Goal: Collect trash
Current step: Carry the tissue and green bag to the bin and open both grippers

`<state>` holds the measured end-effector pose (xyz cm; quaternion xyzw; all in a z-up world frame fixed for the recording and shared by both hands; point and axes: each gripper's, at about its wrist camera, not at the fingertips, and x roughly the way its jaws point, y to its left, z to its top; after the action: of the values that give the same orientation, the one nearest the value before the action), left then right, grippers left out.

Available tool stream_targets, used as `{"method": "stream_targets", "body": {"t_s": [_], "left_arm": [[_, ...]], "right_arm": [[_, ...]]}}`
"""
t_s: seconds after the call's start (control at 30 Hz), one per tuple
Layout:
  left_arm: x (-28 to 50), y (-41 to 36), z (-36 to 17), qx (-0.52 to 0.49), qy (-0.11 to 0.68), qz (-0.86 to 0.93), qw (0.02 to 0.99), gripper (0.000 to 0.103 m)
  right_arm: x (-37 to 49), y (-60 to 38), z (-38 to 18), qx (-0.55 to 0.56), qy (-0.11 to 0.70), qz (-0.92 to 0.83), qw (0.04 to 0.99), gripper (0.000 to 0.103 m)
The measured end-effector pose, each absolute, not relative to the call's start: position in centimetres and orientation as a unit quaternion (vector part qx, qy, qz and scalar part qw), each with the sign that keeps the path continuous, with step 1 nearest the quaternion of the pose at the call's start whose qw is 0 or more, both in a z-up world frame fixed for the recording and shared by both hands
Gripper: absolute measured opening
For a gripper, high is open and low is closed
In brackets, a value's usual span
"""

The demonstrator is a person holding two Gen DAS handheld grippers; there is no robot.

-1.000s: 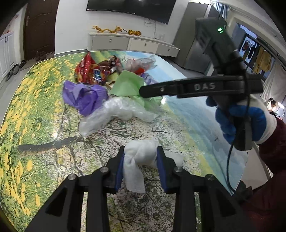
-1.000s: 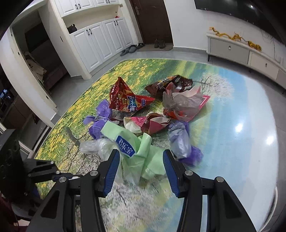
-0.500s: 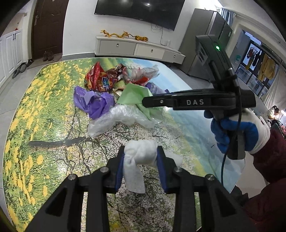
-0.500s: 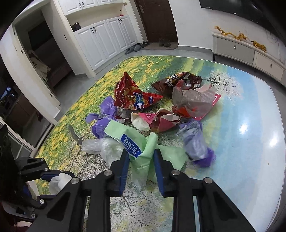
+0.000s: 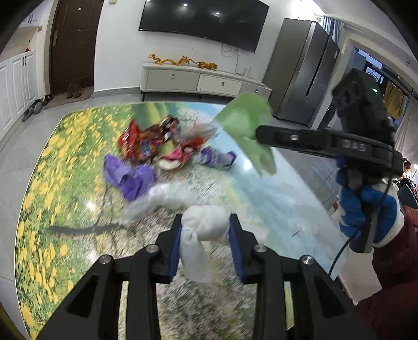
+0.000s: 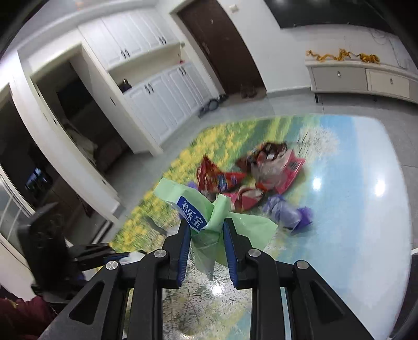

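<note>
White cupboards, a dark door and a low sideboard (image 5: pixel 203 81) under a wall television (image 5: pixel 203 22) ring a glossy tabletop (image 5: pixel 62 167) printed with yellow flowers, a tree and blue sky; the left tool (image 5: pixel 205 244) is clamped on a knotted white bag (image 5: pixel 203 230), its blue pads pressing both sides of the bundle, a loose tail hanging below the knot; the bag is held just above the near part of the tabletop; the right tool (image 6: pixel 206 245) is closed on a pale green bag (image 6: pixel 209 222) with a blue label, pinched at its gathered middle and lifted clear of the tabletop; in the left wrist view that green bag (image 5: pixel 245 130) hangs from the tip of the right tool (image 5: pixel 263 136), held by a blue-and-white gloved hand (image 5: pixel 365 209); taking the green bag as landmark, a heap of trash lies beyond and below it on the tabletop: a red snack packet (image 6: pixel 216 177) behind it, a pink-red wrapper (image 6: pixel 284 170) with a clear bag further back, a small purple bag (image 6: pixel 290 214) just to its right; in the left view a larger purple bag (image 5: pixel 130 177) and a crumpled clear bag (image 5: pixel 162 201) sit to the left of the green one, blurred by motion
</note>
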<state>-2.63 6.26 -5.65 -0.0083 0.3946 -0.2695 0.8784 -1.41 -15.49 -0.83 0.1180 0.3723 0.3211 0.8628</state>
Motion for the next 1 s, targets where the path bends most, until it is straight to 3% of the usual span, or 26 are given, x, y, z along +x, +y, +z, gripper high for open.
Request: {"method": "stream_targets", "body": {"t_s": [0.37, 0.67, 1.0], "left_arm": [[0.8, -4.8, -3.1, 0.033, 0.388, -0.331, 0.860, 0.031], [4.4, -19.8, -3.6, 0.071, 0.414, -0.396, 0.817, 0.031], [7.6, -33.7, -7.8, 0.100, 0.459, -0.405, 0.784, 0.034]], "right_arm": [[-5.6, -30.0, 2.2, 0.169, 0.304, 0.194, 0.917, 0.024], [-7.5, -42.3, -2.2, 0.204, 0.333, 0.028, 0.920, 0.024], [-7.6, -51.2, -8.7, 0.268, 0.372, -0.054, 0.887, 0.026]]}}
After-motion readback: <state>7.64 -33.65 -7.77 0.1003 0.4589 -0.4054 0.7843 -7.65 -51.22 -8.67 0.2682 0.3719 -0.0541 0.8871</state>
